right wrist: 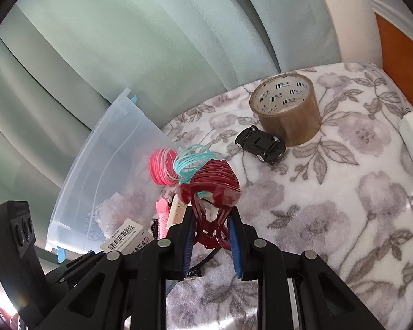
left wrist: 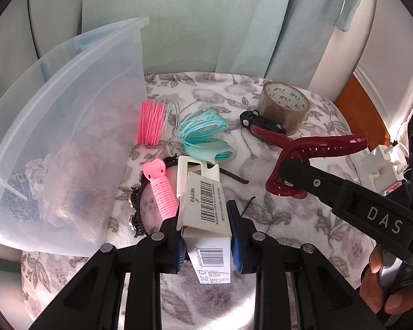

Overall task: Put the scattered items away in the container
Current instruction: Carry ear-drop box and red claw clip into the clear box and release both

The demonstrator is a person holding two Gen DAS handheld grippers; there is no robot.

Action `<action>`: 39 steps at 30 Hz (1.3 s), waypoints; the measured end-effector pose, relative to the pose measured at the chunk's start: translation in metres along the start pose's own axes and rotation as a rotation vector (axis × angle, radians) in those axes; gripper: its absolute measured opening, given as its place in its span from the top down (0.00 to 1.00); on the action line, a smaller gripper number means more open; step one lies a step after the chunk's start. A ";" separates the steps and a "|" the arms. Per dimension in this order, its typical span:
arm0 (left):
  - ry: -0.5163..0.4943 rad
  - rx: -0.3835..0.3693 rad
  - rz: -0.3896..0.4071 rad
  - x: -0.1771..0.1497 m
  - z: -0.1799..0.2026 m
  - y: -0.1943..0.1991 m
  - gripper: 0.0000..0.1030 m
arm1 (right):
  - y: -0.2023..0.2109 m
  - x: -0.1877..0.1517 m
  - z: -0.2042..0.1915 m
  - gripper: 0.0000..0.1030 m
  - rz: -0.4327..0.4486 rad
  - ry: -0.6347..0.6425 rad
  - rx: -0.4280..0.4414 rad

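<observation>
My left gripper (left wrist: 207,243) is shut on a white barcoded package (left wrist: 205,214), its blue pads pressing both sides; the package also shows in the right wrist view (right wrist: 125,238). My right gripper (right wrist: 210,236) is shut on a dark red hair claw clip (right wrist: 213,185), held above the blanket. In the left wrist view the right gripper (left wrist: 285,166) comes in from the right with the clip (left wrist: 316,147). The translucent plastic container (left wrist: 68,115) (right wrist: 107,170) stands tilted at the left with several items inside.
On the floral blanket (right wrist: 330,206) lie a pink coil (left wrist: 150,123), a teal coil (left wrist: 203,134), a black toy car (right wrist: 261,143), a brown tape roll (right wrist: 286,110), a pink hair roller (left wrist: 162,189) and a black headband (left wrist: 136,214). Green curtains hang behind.
</observation>
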State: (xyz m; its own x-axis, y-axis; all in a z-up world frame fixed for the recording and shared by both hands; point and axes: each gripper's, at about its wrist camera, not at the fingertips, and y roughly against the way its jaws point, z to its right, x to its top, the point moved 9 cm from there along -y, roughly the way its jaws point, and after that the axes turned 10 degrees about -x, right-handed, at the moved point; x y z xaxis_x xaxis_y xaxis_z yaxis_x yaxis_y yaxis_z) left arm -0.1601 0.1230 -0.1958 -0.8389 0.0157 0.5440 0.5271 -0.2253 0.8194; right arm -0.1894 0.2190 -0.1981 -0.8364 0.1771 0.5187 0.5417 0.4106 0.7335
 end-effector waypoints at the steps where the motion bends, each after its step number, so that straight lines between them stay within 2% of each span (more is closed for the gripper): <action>1: -0.003 -0.003 0.008 0.001 0.001 0.004 0.73 | 0.005 0.000 -0.001 0.75 0.007 -0.007 -0.001; 11: -0.012 -0.034 0.134 0.014 0.005 0.071 0.73 | 0.073 0.005 -0.019 0.75 0.114 -0.039 0.002; 24: -0.003 -0.075 0.298 0.027 -0.014 0.157 0.73 | 0.159 0.002 -0.098 0.75 0.276 0.076 0.025; 32: 0.017 -0.087 0.381 0.033 -0.030 0.192 0.73 | 0.179 -0.003 -0.145 0.75 0.306 0.151 0.050; 39: 0.066 -0.077 0.423 0.036 -0.061 0.206 0.73 | 0.176 -0.010 -0.181 0.75 0.303 0.224 0.057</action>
State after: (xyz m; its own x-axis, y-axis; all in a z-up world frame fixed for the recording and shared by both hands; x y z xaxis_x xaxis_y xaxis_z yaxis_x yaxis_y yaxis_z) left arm -0.0902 0.0179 -0.0183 -0.5597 -0.1556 0.8140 0.8167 -0.2701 0.5100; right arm -0.0706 0.1272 0.0053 -0.5971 0.1010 0.7958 0.7507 0.4201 0.5099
